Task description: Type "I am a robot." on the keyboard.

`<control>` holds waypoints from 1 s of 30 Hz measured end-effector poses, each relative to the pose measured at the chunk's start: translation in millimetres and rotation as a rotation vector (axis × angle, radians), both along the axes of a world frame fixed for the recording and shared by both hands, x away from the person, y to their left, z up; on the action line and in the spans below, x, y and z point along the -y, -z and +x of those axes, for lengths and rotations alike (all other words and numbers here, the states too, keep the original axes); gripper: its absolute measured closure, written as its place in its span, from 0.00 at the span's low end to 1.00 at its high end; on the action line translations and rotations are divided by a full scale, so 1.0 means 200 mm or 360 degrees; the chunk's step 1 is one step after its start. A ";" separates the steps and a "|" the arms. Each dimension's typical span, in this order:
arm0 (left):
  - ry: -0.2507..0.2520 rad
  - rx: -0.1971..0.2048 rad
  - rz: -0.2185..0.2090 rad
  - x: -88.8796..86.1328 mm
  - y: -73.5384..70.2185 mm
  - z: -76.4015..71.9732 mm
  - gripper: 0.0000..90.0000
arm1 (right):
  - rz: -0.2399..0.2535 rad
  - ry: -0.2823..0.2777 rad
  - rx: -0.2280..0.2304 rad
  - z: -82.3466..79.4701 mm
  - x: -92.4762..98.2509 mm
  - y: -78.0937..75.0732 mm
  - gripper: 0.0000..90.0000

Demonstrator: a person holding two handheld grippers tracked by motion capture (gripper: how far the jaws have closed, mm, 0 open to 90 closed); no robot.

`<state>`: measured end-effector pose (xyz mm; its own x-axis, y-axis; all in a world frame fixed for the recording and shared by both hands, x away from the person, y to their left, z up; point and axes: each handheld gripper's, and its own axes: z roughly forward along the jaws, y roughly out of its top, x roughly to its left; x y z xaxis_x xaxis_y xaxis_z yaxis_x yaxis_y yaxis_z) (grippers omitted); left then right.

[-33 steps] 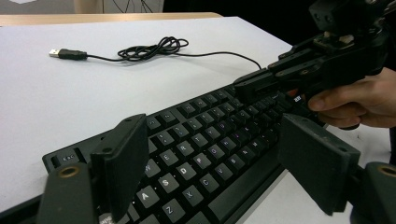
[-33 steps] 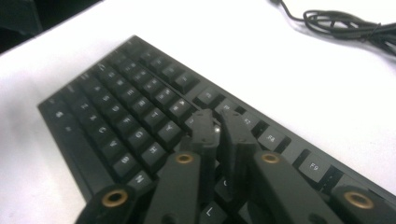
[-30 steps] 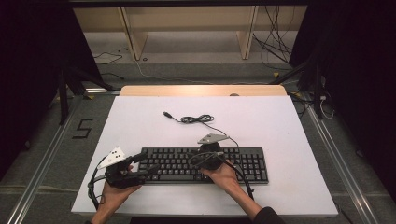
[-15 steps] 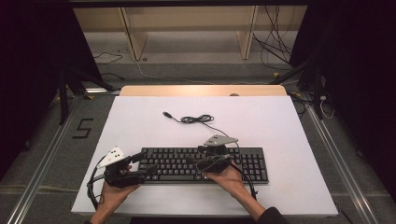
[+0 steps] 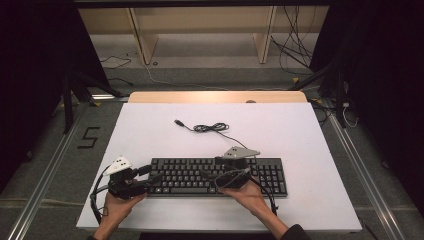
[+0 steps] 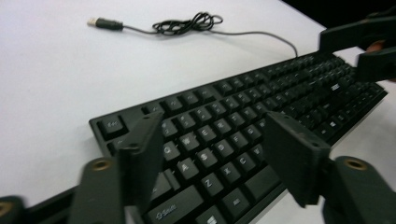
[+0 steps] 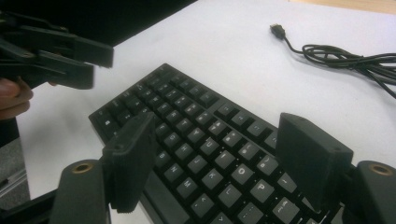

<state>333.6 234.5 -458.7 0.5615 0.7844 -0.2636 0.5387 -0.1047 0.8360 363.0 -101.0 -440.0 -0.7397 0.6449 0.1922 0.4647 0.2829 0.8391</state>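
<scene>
A black keyboard (image 5: 182, 174) lies flat near the front of the white table (image 5: 280, 125). Its cable (image 5: 212, 128) coils behind it and ends in a loose USB plug (image 5: 177, 122). My left gripper (image 5: 150, 176) is at the keyboard's left end, open, its jaws spread over the left keys (image 6: 219, 135). Over the middle of the keyboard, my right gripper (image 5: 209, 175) points left, open above the keys (image 7: 210, 140). Neither holds anything. From the left gripper view, the right gripper (image 6: 362, 51) appears at the far end. The left gripper (image 7: 56, 51) appears in the right gripper view.
The white table has a wooden strip (image 5: 217, 97) along its far edge. Beyond it, cables lie on the grey floor (image 5: 200, 55) under a wooden frame. Metal rails (image 5: 55, 170) run along both sides of the table.
My right gripper has shifted slightly to the right over the keyboard. The left gripper and the keyboard have stayed in place.
</scene>
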 end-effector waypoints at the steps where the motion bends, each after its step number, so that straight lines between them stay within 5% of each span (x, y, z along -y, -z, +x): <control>1: 0.0001 -0.0018 0.0009 0.00 0.00 0.00 0.48 | 0.0007 -0.0001 0.0003 -0.01 0.00 0.00 0.33; 19: 0.0039 -0.0170 0.0194 -0.02 0.05 0.02 0.93 | 0.0055 -0.0007 0.0036 -0.08 0.07 -0.03 0.32; 30: 0.0078 -0.0229 0.0253 -0.01 0.07 0.03 0.99 | 0.0086 -0.0015 0.0057 -0.11 0.09 -0.04 0.31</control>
<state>340.5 237.3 -472.8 0.5655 0.7952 -0.2190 0.6422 -0.2579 0.7218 340.5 -118.4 -432.6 -0.7526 0.6275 0.1995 0.4315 0.2412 0.8693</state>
